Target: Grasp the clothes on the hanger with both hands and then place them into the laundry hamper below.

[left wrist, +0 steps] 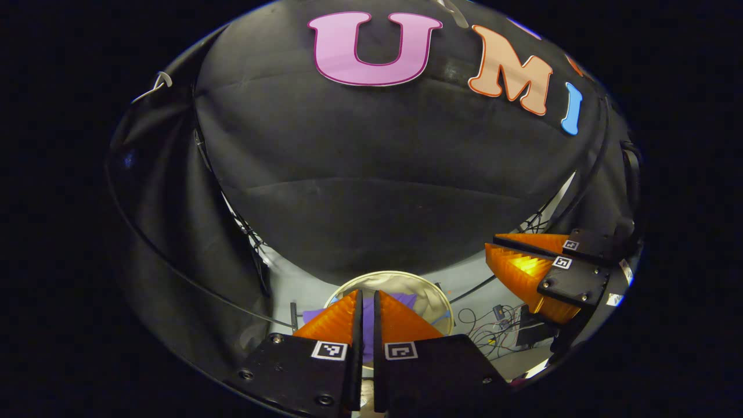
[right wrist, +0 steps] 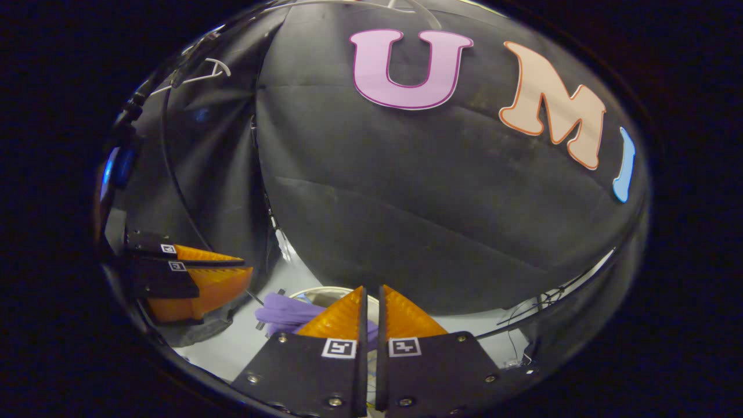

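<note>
The purple clothes (left wrist: 410,302) lie in the round, pale-rimmed laundry hamper (left wrist: 441,296) on the floor below me. In the right gripper view the purple clothes (right wrist: 283,310) drape over the hamper's rim (right wrist: 316,291). My left gripper (left wrist: 368,294) hovers above the hamper, fingers together, with purple showing only through the thin slit. My right gripper (right wrist: 371,288) is also shut above the hamper. Each sees the other out to the side: the right gripper (left wrist: 491,245) and the left gripper (right wrist: 247,266), no cloth hanging from either. A bare white hanger (right wrist: 204,72) hangs high up.
Black cloth walls close in behind and to the sides. Loose cables and small dark devices (left wrist: 499,328) lie on the pale floor beside the hamper. A thin cable (right wrist: 174,174) runs down the side wall.
</note>
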`<state>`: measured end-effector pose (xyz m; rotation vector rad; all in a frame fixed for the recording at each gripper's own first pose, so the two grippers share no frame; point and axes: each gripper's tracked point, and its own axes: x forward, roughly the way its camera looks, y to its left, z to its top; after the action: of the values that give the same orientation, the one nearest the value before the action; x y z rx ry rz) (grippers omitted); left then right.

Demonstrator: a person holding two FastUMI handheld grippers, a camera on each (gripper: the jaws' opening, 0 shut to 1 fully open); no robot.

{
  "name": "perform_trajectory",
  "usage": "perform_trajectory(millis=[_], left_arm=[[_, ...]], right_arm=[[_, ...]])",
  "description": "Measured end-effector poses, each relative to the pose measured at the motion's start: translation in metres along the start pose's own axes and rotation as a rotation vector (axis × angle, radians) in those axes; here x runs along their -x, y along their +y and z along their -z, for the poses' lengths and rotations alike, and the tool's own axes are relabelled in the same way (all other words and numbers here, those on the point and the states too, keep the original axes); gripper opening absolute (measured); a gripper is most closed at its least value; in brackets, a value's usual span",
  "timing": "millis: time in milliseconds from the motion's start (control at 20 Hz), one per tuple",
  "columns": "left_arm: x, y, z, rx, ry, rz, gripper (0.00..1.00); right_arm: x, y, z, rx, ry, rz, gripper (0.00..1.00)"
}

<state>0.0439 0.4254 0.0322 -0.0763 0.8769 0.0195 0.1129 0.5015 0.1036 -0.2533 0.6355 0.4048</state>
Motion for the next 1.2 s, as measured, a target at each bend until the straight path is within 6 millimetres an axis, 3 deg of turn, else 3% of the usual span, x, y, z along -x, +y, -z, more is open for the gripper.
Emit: perform_trajectory(millis=[750, 1100, 1150, 1200], left_arm=[[0.002, -0.001, 0.015, 0.038, 0.043, 0.013, 0.10], [0.011, -0.002, 0.011, 0.024, 0.013, 0.034, 0.10], [0.020, -0.004, 0.007, 0.021, -0.006, 0.035, 0.17], [0.022, -0.005, 0.001, 0.016, -0.026, 0.039, 0.10]], right_arm=[[0.003, 0.001, 0.008, -0.008, 0.017, 0.000, 0.06], [0.021, -0.001, -0.003, -0.023, -0.026, 0.018, 0.06], [0.024, -0.002, -0.005, -0.029, -0.041, 0.024, 0.06], [0.030, -0.004, -0.009, -0.036, -0.054, 0.031, 0.06]])
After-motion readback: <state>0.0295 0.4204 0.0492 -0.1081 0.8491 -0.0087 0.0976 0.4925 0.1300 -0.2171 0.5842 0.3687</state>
